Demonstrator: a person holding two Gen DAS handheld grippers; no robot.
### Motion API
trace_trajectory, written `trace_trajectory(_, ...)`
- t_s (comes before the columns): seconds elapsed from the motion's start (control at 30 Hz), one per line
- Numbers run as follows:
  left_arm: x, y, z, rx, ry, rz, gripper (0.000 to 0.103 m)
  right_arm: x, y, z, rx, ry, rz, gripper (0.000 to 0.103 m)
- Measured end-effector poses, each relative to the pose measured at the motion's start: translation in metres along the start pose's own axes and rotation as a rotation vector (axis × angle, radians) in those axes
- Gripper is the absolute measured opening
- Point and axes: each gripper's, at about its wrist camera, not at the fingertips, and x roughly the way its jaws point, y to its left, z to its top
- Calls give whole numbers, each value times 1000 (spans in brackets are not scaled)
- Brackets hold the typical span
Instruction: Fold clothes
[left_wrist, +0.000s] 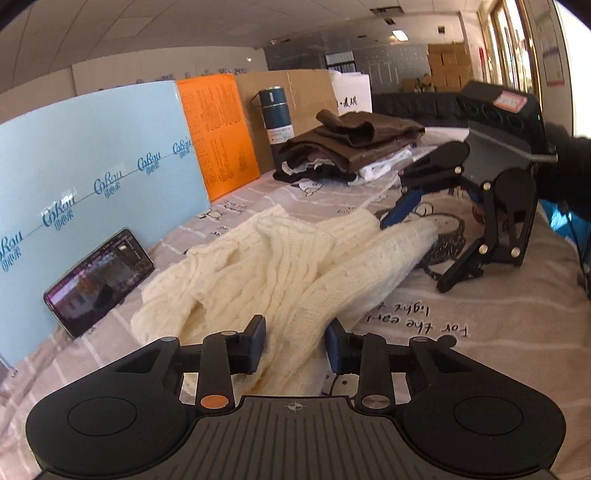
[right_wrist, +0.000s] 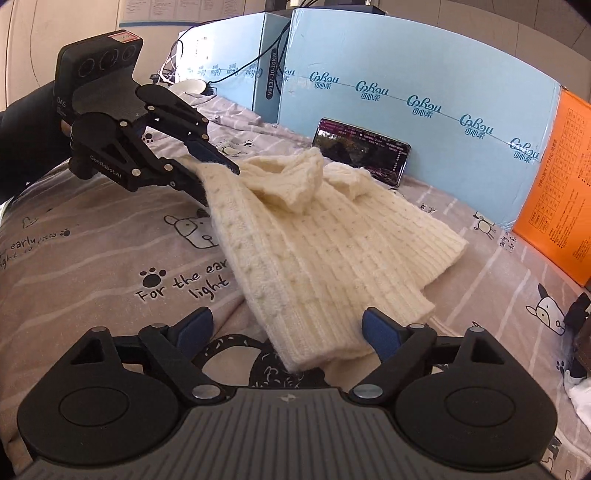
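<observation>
Sweater: a cream cable-knit sweater (right_wrist: 314, 240) lies crumpled in the middle of the bed, one sleeve stretched toward the right claw, its collar bunched up near the phone.
Sleeve end: the ribbed cuff (right_wrist: 317, 354) rests on the sheet between the right claw's blue pads, touching neither that I can tell.
Left claw: the left claw (left_wrist: 294, 345) has its jaws partly apart with sweater fabric lying between them; in the right wrist view its fingers sit on either side of the sweater's edge at (right_wrist: 212, 173), but whether they pinch the knit cannot be told.
Right claw: the right claw (right_wrist: 286, 328) stands wide, its pads well apart; in the left wrist view it hangs over the sleeve end (left_wrist: 417, 236).
Bed sheet: a grey-beige sheet (right_wrist: 110, 258) with cartoon animals and the words "For the early light".
Phone: a phone (left_wrist: 98, 282) with a lit screen leans against the light-blue board (left_wrist: 92, 155) just beyond the sweater.
Orange board: an orange board (left_wrist: 218, 136) stands beside the blue one.
Folded pile: brown folded clothes (left_wrist: 351, 144) stacked further along the bed, well apart from the sweater.
Flask: a dark teal flask (left_wrist: 275, 118) stands upright beside that pile.
</observation>
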Motion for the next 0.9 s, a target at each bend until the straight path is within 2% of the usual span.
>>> trace_trajectory(0.03, -1, 0, 0, -3, 1, -9, 27, 0, -4, 0, 12, -9, -16, 45)
trace_trajectory(0.07, -2, -3, 1, 7, 6, -14, 25, -2, -9, 0, 35, -17, -4, 41)
trace_trajectory(0.1, -4, -7, 3, 18, 11, -19, 22, -7, -14, 1, 68, -33, 26, 28)
trace_trajectory(0.2, -19, -16, 8, 49, 9, -46, 22, -31, -20, 6, 119, -90, 113, 23)
trace_trajectory(0.3, -33, -6, 19, 22, -21, -104, 22, -47, -32, 9, 182, -163, 195, 22)
trace_trajectory(0.43, -24, 32, 40, -65, -56, -135, 23, -42, -60, 22, 332, -242, 223, 22)
trace_trajectory(0.47, -20, 42, 45, -84, -64, -120, 26, -39, -69, 26, 389, -266, 210, 22)
trace_trajectory(0.5, -14, 52, 51, -95, -81, -71, 27, -36, -78, 31, 445, -291, 198, 22)
trace_trajectory(0.6, 3, 74, 64, -129, -132, 26, 27, -24, -99, 46, 565, -349, 136, 22)
trace_trajectory(0.7, 19, 84, 69, -156, -159, 170, 28, -5, -117, 57, 629, -349, 59, 22)
trace_trajectory(0.73, 24, 86, 70, -163, -163, 224, 32, 4, -123, 59, 648, -334, 27, 22)
trace_trajectory(0.8, 24, 89, 67, -200, -205, 347, 51, 20, -133, 58, 690, -305, -30, 22)
trace_trajectory(0.83, 20, 90, 65, -225, -235, 394, 54, 28, -139, 56, 715, -290, -56, 22)
trace_trajectory(0.9, 7, 88, 60, -286, -286, 393, 63, 40, -151, 47, 782, -260, -94, 21)
